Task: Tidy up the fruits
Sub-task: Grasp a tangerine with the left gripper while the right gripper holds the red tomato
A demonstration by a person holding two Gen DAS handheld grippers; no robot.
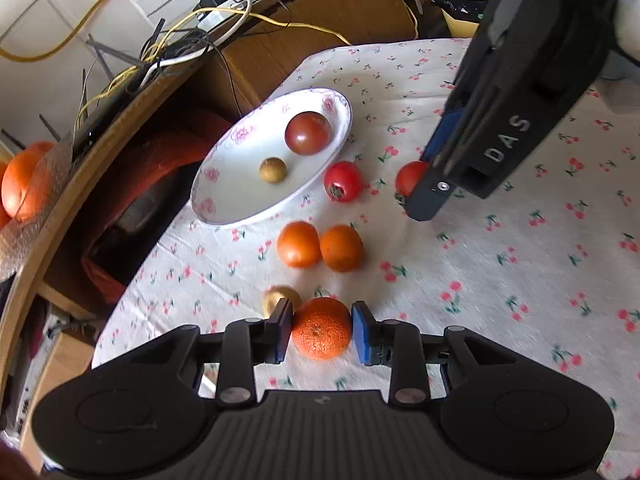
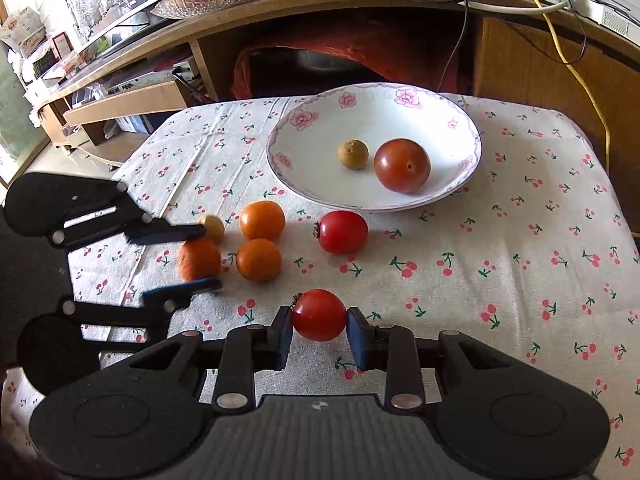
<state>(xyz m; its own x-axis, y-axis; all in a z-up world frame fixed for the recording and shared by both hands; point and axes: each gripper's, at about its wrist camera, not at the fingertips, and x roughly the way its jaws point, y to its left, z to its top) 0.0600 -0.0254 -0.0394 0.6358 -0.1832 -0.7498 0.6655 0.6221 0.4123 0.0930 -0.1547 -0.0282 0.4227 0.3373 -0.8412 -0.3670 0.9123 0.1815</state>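
Left gripper (image 1: 322, 330) clamped on a mandarin (image 1: 321, 328), pads at its sides. Right gripper (image 2: 320, 334) clenched on a red tomato (image 2: 319, 314). Plate (image 2: 316, 136) lies straight ahead of the right claw, nearer it; ahead-left beyond loose fruit for the left.

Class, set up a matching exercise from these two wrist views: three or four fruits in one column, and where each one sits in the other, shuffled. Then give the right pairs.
Things
1. rough-skinned orange
2. dark red round fruit
3. bright red fruit with a stem
4. pair of smooth orange fruits

Places
A. between the right gripper's pads
B. loose on the cloth
C. in the flowered dish
D. between the left gripper's pads

Pairs: 1-D, 2-C, 3-A, 4-B
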